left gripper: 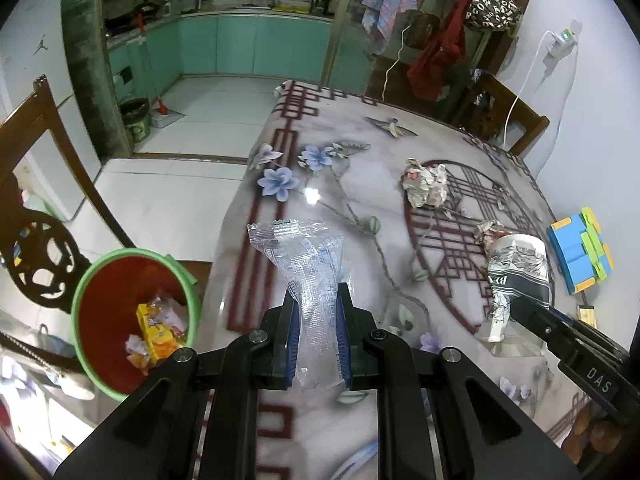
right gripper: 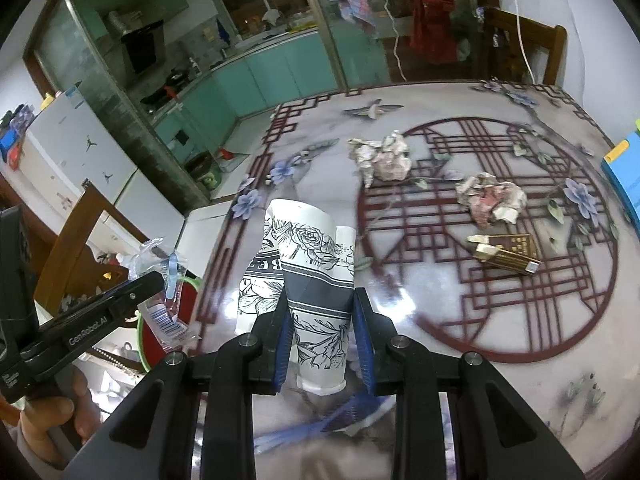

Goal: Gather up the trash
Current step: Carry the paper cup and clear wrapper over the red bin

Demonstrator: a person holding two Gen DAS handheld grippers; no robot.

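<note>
Pinching crinkly clear wrapper [left gripper: 308, 276]; right claw [right gripper: 323, 332] squeezing crumpled paper cup [right gripper: 312, 276].

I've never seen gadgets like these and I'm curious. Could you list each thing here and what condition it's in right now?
Left gripper: shut on the clear plastic wrapper.
Right gripper: shut on the crushed printed paper cup.
Green-rimmed red trash bin: open, some trash inside.
Two crumpled paper wads: lying on the patterned table.
Brown cigarette box: flap open, lying flat.
</note>
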